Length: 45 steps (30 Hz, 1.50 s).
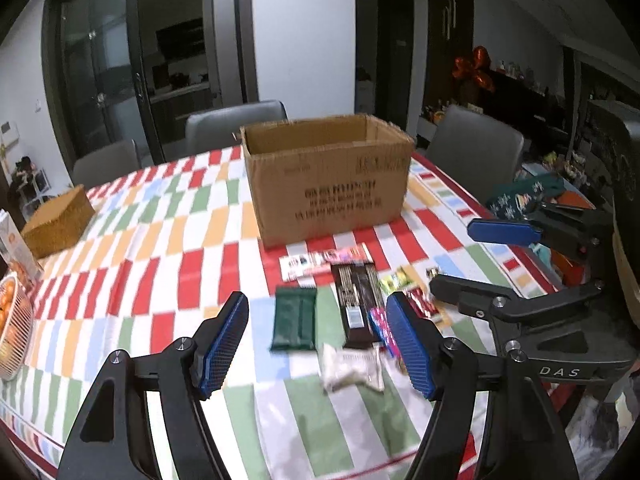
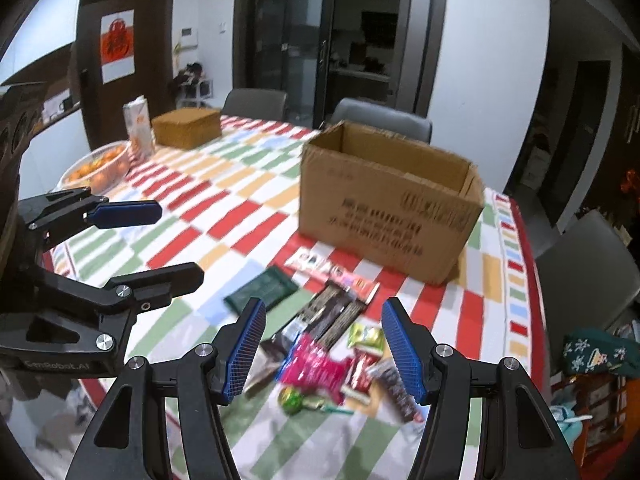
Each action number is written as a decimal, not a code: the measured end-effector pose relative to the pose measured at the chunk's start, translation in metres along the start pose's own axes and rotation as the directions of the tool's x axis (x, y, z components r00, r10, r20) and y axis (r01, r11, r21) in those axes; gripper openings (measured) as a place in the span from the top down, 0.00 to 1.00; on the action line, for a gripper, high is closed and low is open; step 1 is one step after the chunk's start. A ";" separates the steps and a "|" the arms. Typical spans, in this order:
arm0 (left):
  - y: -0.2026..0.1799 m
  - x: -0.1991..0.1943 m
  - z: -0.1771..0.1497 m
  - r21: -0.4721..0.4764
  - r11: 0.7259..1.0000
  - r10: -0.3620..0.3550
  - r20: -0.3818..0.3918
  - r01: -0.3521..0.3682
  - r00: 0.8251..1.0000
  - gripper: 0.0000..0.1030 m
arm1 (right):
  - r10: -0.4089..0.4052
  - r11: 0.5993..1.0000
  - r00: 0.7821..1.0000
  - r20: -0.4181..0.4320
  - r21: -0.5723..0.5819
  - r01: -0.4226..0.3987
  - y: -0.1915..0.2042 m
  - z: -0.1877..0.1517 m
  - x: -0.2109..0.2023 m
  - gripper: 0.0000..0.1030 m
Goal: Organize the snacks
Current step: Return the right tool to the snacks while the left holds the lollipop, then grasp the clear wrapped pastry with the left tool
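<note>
An open cardboard box (image 1: 328, 184) stands on the checked tablecloth, also in the right wrist view (image 2: 388, 208). In front of it lie several snacks: a dark green packet (image 1: 294, 318) (image 2: 262, 288), a long black-brown packet (image 1: 356, 300) (image 2: 332, 314), a white packet (image 1: 352, 368), a pink packet (image 2: 316, 368), a yellow-green one (image 2: 366, 336) and a green lollipop (image 2: 292, 400). My left gripper (image 1: 320, 340) is open above the green and black packets, empty. My right gripper (image 2: 324, 350) is open above the pink packet, empty. Each gripper shows in the other's view, right (image 1: 460, 252) and left (image 2: 168, 240).
A brown woven box (image 1: 58, 216) (image 2: 186, 126), a carton (image 2: 138, 126) and a bowl of oranges (image 2: 96, 168) sit at the table's left end. Grey chairs (image 1: 236, 122) stand behind the table and at its right side (image 2: 588, 272).
</note>
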<state>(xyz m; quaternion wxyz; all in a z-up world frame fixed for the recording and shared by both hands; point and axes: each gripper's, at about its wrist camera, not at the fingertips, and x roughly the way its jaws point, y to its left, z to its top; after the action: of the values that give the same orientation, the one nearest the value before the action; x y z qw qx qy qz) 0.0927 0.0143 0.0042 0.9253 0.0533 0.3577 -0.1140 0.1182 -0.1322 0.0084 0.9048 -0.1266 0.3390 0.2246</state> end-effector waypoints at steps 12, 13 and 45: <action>0.001 0.032 -0.047 0.031 0.999 -0.039 -0.100 0.042 0.994 0.31 | 0.034 0.999 0.987 -0.160 -0.002 -0.035 0.014 -0.043 0.036 0.41; 0.001 0.037 -0.050 0.034 0.998 -0.045 -0.110 0.049 0.993 0.31 | 0.033 0.999 0.985 -0.171 -0.004 -0.034 0.014 -0.047 0.039 0.41; 0.003 0.130 -0.061 -0.180 0.962 -0.250 -0.273 0.206 0.929 0.61 | 0.145 0.989 0.933 -0.330 0.064 -0.131 0.006 -0.078 0.109 0.71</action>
<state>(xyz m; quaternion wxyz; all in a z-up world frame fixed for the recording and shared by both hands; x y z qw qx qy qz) 0.1471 0.0062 -0.1286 0.8439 -0.0413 0.5020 -0.1847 0.1444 -0.1218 -0.1228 0.8186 -0.1200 0.5000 0.2559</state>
